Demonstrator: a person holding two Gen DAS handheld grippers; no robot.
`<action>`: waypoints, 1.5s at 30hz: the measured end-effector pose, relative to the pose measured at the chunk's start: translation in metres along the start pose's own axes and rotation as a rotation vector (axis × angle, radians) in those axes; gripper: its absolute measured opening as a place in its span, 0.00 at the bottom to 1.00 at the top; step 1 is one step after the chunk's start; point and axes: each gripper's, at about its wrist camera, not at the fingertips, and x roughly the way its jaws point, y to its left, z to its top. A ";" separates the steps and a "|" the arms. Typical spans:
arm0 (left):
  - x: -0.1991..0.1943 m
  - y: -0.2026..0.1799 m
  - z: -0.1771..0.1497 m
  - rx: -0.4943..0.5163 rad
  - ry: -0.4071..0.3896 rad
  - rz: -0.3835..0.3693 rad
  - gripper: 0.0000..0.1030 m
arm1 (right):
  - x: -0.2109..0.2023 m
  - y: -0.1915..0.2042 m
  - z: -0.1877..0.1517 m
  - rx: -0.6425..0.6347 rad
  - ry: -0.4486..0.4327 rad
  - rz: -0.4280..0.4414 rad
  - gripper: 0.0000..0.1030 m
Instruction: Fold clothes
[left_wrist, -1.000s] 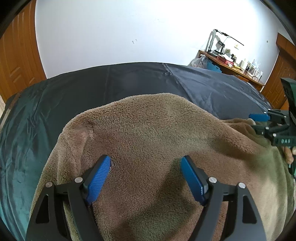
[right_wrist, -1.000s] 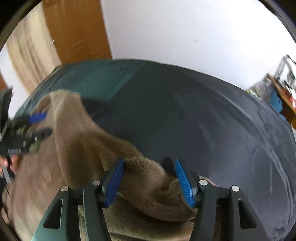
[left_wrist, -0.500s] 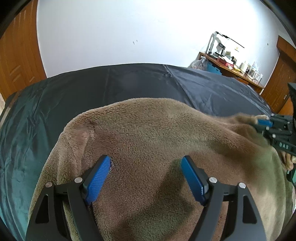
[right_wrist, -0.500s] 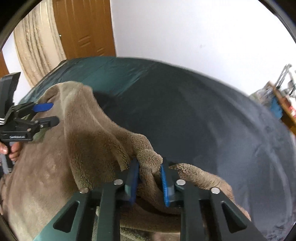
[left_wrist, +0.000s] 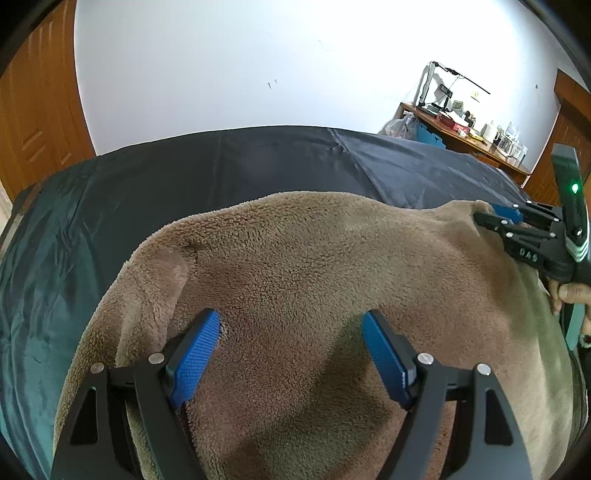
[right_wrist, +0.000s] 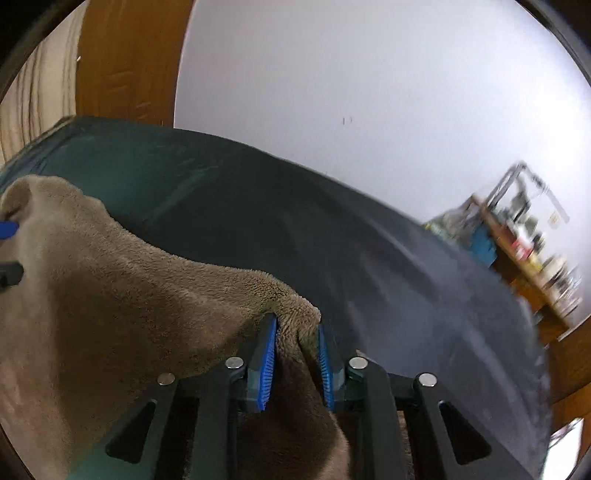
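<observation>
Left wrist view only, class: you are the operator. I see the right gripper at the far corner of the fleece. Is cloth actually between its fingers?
Observer: Yes. The right wrist view shows a bunched edge of the fleece between the fingers of the right gripper, though its jaws are opening.
Operator: Is there anything beside the door that I cannot see?
Observer: A pale curtain hangs left of the wooden door.
</observation>
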 end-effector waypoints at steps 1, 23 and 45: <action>0.000 -0.001 0.000 0.000 0.000 -0.001 0.81 | -0.002 -0.004 0.000 0.010 0.000 0.005 0.35; -0.002 -0.006 -0.006 -0.013 -0.005 -0.020 0.83 | -0.058 -0.095 -0.074 0.267 0.111 0.067 0.54; -0.002 -0.019 -0.009 0.011 0.002 0.002 0.85 | -0.044 -0.126 -0.091 0.381 0.139 -0.058 0.34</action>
